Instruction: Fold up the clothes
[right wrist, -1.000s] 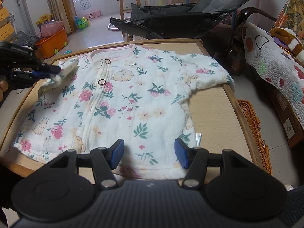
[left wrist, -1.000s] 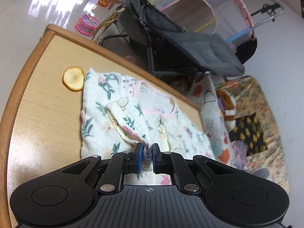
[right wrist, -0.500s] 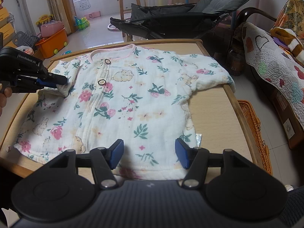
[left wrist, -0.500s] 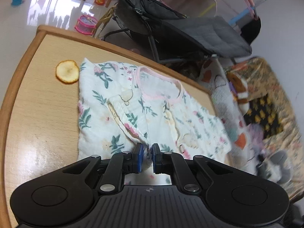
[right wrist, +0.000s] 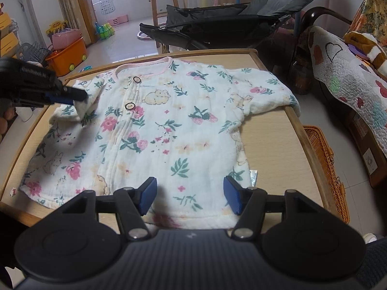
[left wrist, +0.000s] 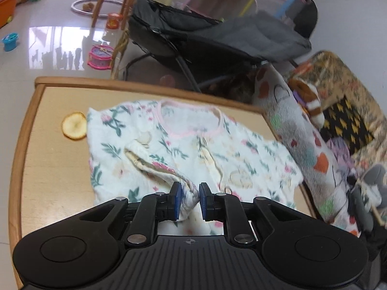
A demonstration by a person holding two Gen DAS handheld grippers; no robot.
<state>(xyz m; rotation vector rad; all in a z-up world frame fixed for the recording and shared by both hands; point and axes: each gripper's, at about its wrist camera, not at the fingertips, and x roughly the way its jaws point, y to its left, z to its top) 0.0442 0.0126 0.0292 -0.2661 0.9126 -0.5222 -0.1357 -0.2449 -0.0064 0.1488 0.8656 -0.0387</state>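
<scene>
Nearest, right gripper (right wrist: 189,194) hovering with jaws apart over the hem of the floral baby shirt (right wrist: 169,130), gripping nothing. Shirt spread flat on the wooden table (right wrist: 273,142). Farther left, left gripper (left wrist: 189,201) opening, folded sleeve (left wrist: 154,164) bunched between its pads.

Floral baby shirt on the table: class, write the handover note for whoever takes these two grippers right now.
Left gripper: jaws opening, sleeve cuff between them, carried in over the floral shirt.
Right gripper: open, holding nothing, above the shirt's hem.
Shirt lies front up, buttoned, on the wooden table; other sleeve spread out.
Done: one sleeve brought inward.
Left: release it, fold the other sleeve, fold the body.
</scene>
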